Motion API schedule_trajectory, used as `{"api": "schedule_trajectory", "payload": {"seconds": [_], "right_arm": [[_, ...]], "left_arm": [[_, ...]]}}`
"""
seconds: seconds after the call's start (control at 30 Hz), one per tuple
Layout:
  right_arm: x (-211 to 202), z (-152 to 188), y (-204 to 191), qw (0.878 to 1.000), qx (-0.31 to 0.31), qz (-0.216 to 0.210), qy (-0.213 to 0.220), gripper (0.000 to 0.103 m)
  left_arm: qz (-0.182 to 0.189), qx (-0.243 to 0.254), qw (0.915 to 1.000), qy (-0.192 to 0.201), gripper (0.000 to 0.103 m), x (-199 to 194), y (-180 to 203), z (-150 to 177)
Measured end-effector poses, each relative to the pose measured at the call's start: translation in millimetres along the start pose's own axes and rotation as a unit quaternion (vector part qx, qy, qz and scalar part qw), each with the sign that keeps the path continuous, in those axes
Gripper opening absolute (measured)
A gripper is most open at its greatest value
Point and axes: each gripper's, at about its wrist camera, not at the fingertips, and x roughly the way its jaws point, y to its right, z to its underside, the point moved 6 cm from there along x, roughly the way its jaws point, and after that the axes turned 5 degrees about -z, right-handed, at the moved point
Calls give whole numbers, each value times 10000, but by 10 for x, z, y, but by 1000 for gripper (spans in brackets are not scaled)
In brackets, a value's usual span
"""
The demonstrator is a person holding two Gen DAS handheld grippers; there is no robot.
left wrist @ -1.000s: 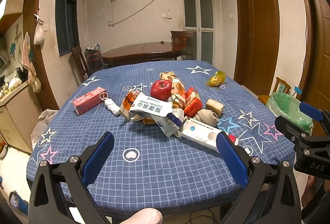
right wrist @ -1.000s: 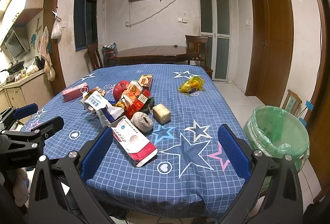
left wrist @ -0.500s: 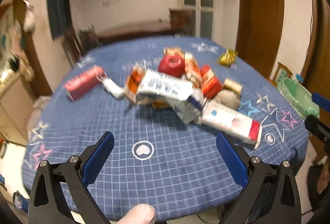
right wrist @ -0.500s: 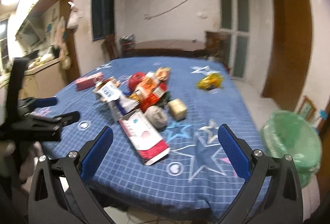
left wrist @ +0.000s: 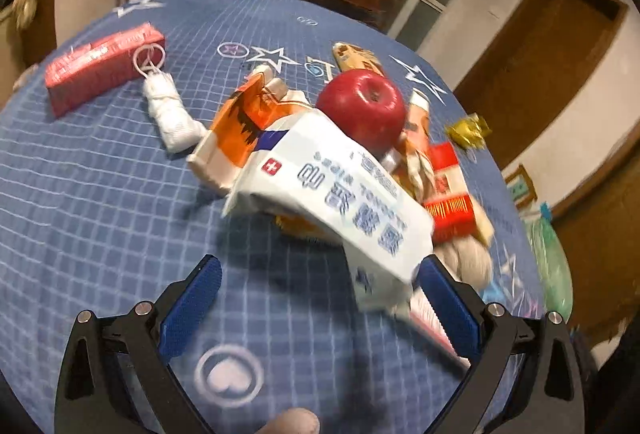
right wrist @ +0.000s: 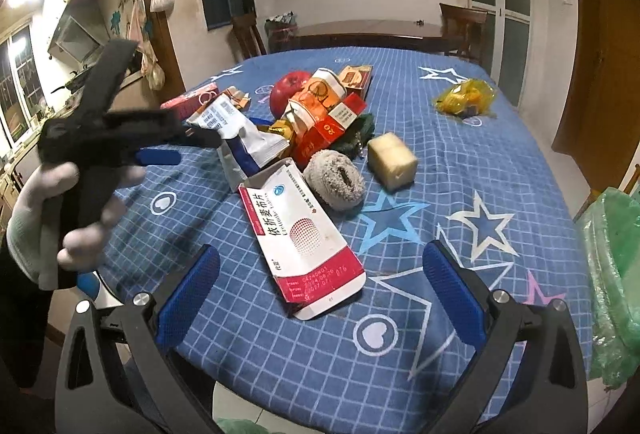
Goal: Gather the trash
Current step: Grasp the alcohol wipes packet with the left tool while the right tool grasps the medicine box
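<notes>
A heap of trash lies on the blue starred tablecloth (right wrist: 500, 162). In the left wrist view my left gripper (left wrist: 320, 274) is open just short of a white wipes pack (left wrist: 340, 186), with its right finger beside the pack's corner. A red apple (left wrist: 362, 110) sits behind the pack. An orange and white carton (left wrist: 240, 130), a white wad (left wrist: 170, 110) and a pink carton (left wrist: 100, 68) lie to the left. In the right wrist view my right gripper (right wrist: 322, 266) is open around the near end of a red and white medicine box (right wrist: 304, 234). My left gripper (right wrist: 196, 148), in a gloved hand (right wrist: 44, 218), reaches in from the left.
A grey cloth roll (right wrist: 336, 178), a yellow block (right wrist: 392, 158) and a red box (right wrist: 324, 132) lie behind the medicine box. A yellow bag (right wrist: 464, 98) sits far right. A bin with a green bag (right wrist: 612, 274) stands off the table's right edge. Chairs and a wooden table stand behind.
Both grippers have moved forward and down toward the heap. The left one has tilted and closed in on the wipes pack; the right one now frames the medicine box.
</notes>
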Motion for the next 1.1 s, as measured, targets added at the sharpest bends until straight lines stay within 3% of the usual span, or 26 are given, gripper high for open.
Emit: {"api": "schedule_trajectory", "payload": {"seconds": [0.33, 0.37, 0.47, 0.57, 0.8, 1.0, 1.03, 1.1], "right_arm": [[127, -84, 124, 9999, 18, -95, -82, 98], [137, -98, 120, 9999, 23, -139, -82, 98], [161, -148, 94, 9997, 12, -254, -61, 98], [195, -144, 89, 9995, 16, -311, -68, 96], [223, -115, 42, 9991, -63, -410, -110, 93], [279, -102, -11, 9986, -252, -399, -250, 93], [304, -104, -15, 9984, -276, -399, -284, 93], [362, -108, -17, 9981, -334, -368, -354, 93]], "left_arm": [[71, -558, 9984, 85, 97, 302, 66, -246], [69, -565, 9983, 140, 86, 314, 69, -272], [517, -661, 9964, 135, 52, 373, 70, -310], [747, -607, 9952, 178, 36, 329, 40, -282], [865, -465, 9952, -1, 32, 103, -301, -29], [757, -247, 9967, -183, 34, -118, -605, 121], [761, -335, 9964, -156, 38, -148, -655, 114], [743, -451, 9961, -129, 57, -173, -704, 129]]}}
